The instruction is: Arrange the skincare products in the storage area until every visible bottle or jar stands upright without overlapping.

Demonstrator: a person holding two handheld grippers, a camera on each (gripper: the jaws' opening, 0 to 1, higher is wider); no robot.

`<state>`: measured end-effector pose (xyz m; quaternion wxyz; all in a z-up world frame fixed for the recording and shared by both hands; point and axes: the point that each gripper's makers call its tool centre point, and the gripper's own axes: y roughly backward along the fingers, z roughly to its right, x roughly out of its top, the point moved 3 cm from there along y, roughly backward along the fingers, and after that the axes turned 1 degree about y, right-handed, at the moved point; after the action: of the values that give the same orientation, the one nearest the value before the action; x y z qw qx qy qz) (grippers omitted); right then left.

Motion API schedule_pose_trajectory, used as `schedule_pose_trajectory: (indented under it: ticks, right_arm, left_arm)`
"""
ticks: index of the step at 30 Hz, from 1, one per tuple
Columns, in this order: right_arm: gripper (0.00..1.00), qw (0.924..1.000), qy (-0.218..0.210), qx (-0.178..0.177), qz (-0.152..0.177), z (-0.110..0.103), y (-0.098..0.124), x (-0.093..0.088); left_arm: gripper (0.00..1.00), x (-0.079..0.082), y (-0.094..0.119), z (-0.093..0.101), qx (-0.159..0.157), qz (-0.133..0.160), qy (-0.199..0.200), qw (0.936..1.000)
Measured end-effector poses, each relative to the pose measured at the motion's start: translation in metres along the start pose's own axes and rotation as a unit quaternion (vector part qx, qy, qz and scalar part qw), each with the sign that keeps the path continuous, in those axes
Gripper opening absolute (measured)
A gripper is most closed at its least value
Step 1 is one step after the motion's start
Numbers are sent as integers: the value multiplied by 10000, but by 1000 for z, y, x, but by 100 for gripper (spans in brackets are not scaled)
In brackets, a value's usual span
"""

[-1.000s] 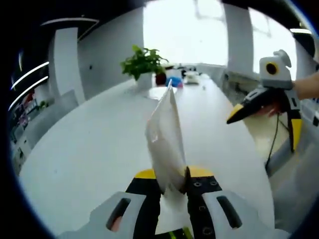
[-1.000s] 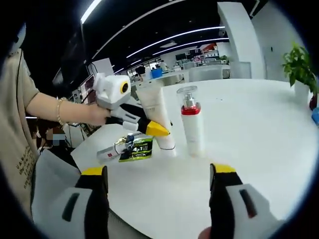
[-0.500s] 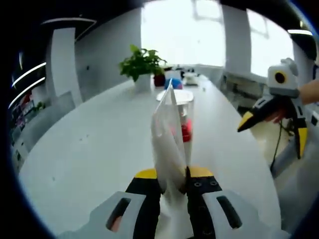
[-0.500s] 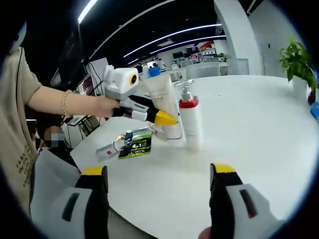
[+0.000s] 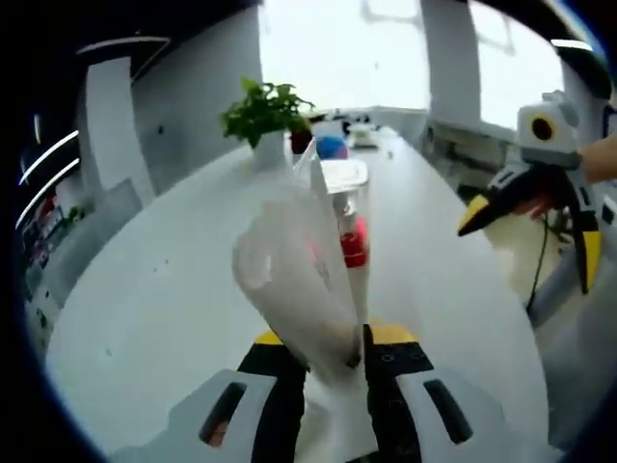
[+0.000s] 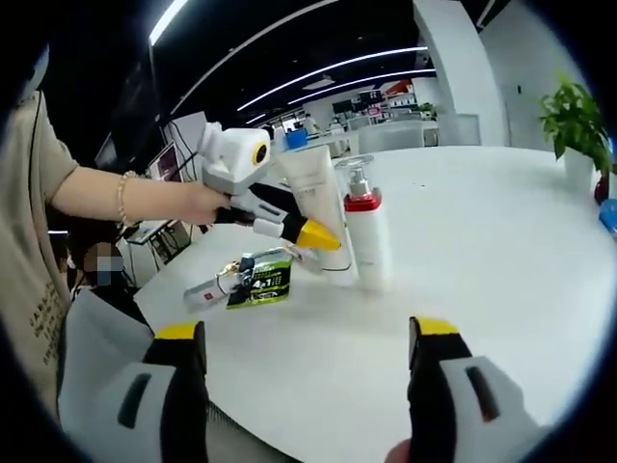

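White tube (image 6: 313, 207) stands cap-down on the table (image 6: 501, 251), just beside the clear-capped, red-collared pump bottle (image 6: 366, 231). The left gripper (image 6: 310, 234) pinches the tube low; in its own view, the tube (image 5: 299, 280) rises between the jaws. A green sachet (image 6: 258, 285) lies flat nearby. The right gripper (image 6: 304, 338) hangs wide open, empty.

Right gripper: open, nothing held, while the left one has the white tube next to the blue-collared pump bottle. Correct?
One slip: the pump bottle has a red collar, not blue, as the right gripper view shows. The rest holds: the right gripper is open with nothing held, and the left gripper holds the white tube right beside that bottle.
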<state>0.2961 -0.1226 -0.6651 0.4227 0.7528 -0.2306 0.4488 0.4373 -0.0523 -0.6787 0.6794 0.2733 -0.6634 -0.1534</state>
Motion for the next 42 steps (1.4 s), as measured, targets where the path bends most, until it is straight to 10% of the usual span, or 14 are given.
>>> schedule_pose_trajectory:
  ticks: [25, 33, 42]
  right_arm:
    - [93, 9998, 81, 184, 95, -26, -7, 8]
    - [96, 9993, 107, 321, 132, -39, -7, 11]
    - [99, 9982, 17, 523, 302, -56, -5, 16]
  left_arm:
    - [67, -32, 60, 10, 382, -98, 883, 9953]
    - [76, -61, 92, 29, 647, -419, 1447, 9865]
    - [86, -75, 144, 45, 1199, -66, 1958, 9733]
